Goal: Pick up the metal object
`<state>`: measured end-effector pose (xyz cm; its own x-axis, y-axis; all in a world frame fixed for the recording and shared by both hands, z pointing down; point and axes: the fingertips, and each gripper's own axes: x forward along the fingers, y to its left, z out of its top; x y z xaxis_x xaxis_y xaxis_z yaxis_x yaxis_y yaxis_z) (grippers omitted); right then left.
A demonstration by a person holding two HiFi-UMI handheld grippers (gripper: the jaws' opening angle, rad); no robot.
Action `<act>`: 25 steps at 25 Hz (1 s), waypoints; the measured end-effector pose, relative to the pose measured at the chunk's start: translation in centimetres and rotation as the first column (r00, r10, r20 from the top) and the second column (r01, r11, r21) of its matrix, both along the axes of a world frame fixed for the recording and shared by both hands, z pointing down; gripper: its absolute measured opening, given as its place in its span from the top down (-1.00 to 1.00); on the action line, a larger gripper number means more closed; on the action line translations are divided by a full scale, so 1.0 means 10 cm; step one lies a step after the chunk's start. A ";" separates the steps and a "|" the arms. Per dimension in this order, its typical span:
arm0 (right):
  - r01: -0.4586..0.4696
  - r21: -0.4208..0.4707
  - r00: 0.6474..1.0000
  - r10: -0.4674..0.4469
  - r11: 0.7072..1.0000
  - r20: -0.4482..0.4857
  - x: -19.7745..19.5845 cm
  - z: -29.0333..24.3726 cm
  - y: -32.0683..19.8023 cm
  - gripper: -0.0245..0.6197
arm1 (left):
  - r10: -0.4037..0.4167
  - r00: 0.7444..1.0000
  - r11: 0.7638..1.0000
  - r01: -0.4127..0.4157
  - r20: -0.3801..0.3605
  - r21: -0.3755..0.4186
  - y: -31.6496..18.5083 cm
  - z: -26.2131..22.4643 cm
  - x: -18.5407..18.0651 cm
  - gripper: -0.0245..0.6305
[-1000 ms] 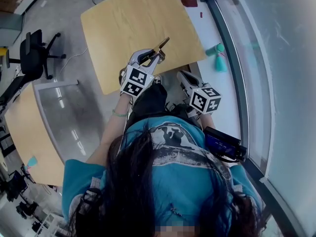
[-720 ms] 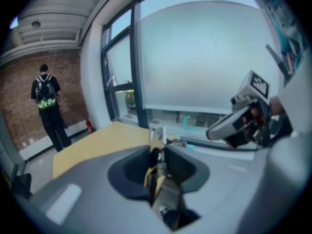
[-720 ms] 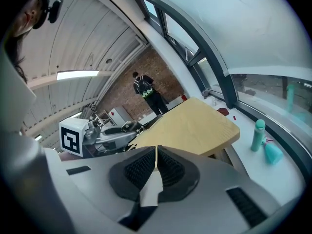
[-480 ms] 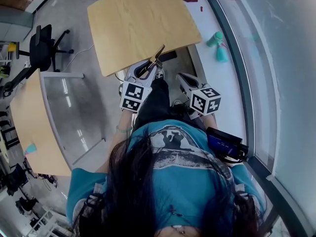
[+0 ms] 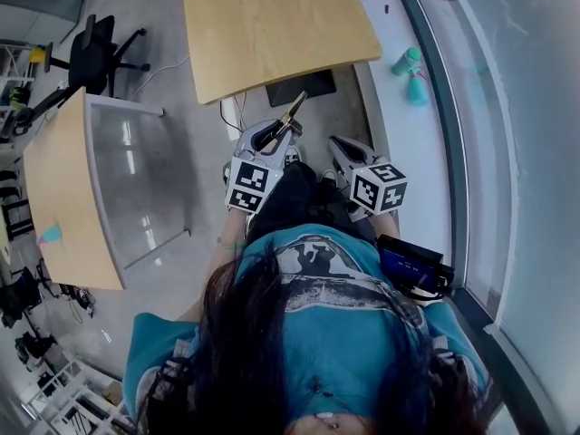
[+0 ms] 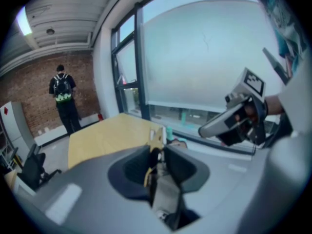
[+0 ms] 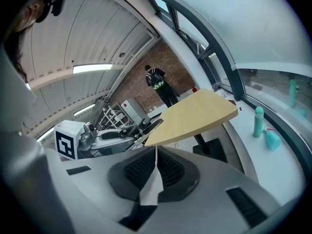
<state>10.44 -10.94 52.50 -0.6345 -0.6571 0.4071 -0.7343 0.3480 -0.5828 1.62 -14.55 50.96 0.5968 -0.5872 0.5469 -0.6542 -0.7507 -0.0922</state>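
A slim brass-coloured metal object (image 5: 292,116) with a dark handle sticks out forward from my left gripper (image 5: 275,134), which is shut on it. In the left gripper view the metal object (image 6: 155,143) sits upright between the dark pads, in front of the wooden table (image 6: 105,136). My right gripper (image 5: 339,149) is beside it on the right, its jaws closed together with nothing in them. In the right gripper view the jaws of the right gripper (image 7: 156,160) meet in a thin line. To their left the left gripper (image 7: 114,134) shows with the metal object (image 7: 152,124). Both grippers hang over the floor, short of the wooden table (image 5: 272,25).
Two teal bottles (image 5: 408,62) lie on the white window ledge (image 5: 403,134) at the right. A black office chair (image 5: 95,48) and a second wooden desk (image 5: 54,188) with a glass panel stand at the left. A person (image 6: 62,99) stands far off by the brick wall.
Both grippers have drawn back from the wooden table. The metal object, held over the table's near edge before, now hangs over the floor. The table has slid toward the top of the head view.
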 end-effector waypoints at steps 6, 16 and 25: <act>0.062 -0.001 0.998 -0.062 0.998 0.007 -0.38 0.01 0.16 0.86 | -0.055 0.998 0.998 0.055 -0.007 -0.001 0.24 0.02 -0.36 0.63; 0.105 0.021 0.994 -0.106 0.994 0.034 -1.27 -0.14 0.47 0.86 | -0.040 0.999 0.998 0.041 -0.035 0.037 0.79 -0.20 -1.05 0.63; 0.041 0.005 0.999 -0.041 0.999 0.025 -1.81 -0.19 1.12 0.87 | 0.017 0.996 1.000 -0.015 -0.091 0.023 1.35 -0.19 -1.66 0.63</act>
<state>-7.61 0.23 50.60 -0.6708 -0.6323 0.3876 -0.7045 0.3800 -0.5994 -14.99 -1.03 49.02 0.6532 -0.5883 0.4766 -0.6483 -0.7598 -0.0494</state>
